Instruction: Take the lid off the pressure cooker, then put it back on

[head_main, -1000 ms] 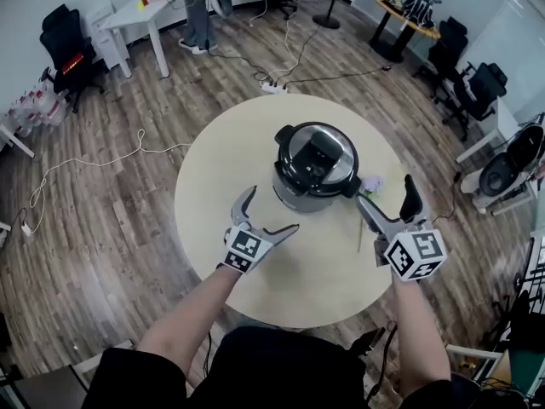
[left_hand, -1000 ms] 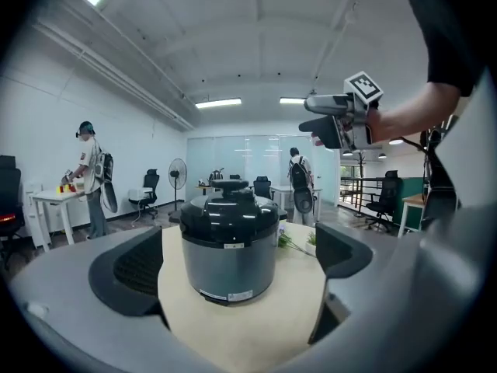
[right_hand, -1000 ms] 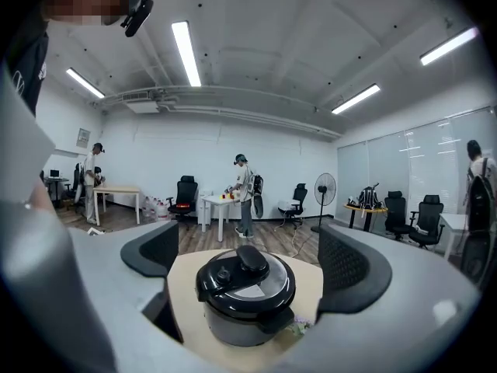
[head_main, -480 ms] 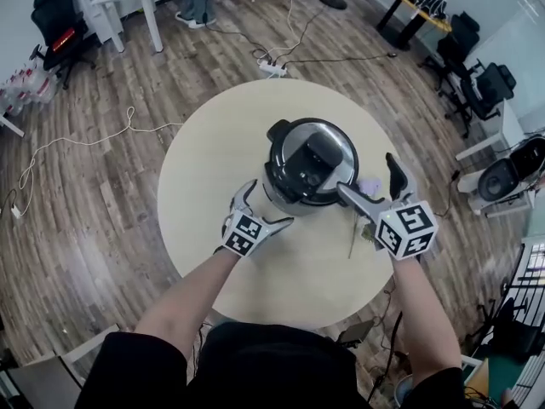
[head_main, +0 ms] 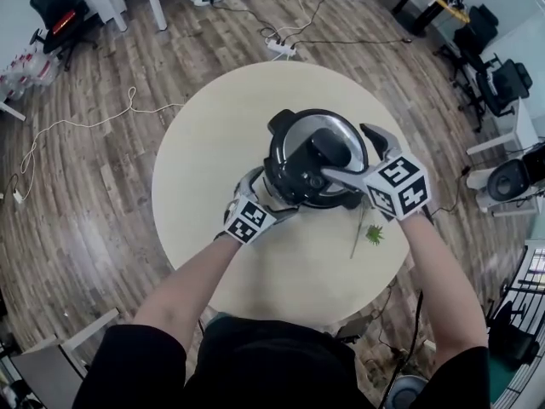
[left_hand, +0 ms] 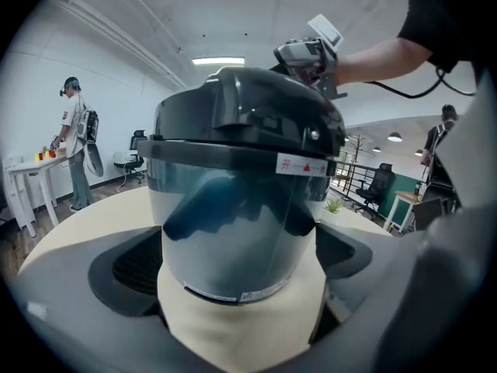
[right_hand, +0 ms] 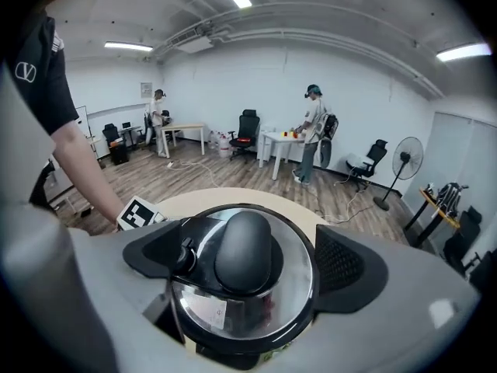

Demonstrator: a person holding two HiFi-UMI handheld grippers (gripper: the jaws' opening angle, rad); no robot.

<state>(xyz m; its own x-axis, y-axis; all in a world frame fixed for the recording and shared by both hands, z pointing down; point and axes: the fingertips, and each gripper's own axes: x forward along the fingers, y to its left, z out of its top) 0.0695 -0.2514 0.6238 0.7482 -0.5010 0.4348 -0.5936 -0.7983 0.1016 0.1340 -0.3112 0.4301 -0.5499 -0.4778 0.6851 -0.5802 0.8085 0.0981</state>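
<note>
Head view sets one round bench in the middle of the frame. One pressure cooker stands a little right of the bench's centre with its one lid on; wide bare top lies to the left and below, and a narrower strip runs to the right edge, where one green sprig lies near the cooker's lower right. Of the two grippers, the left gripper at the cooker's lower left has its fingers spread with the cooker's body between them, and the right gripper reaches in from the right with fingers spread above the lid, its black handle between them.
</note>
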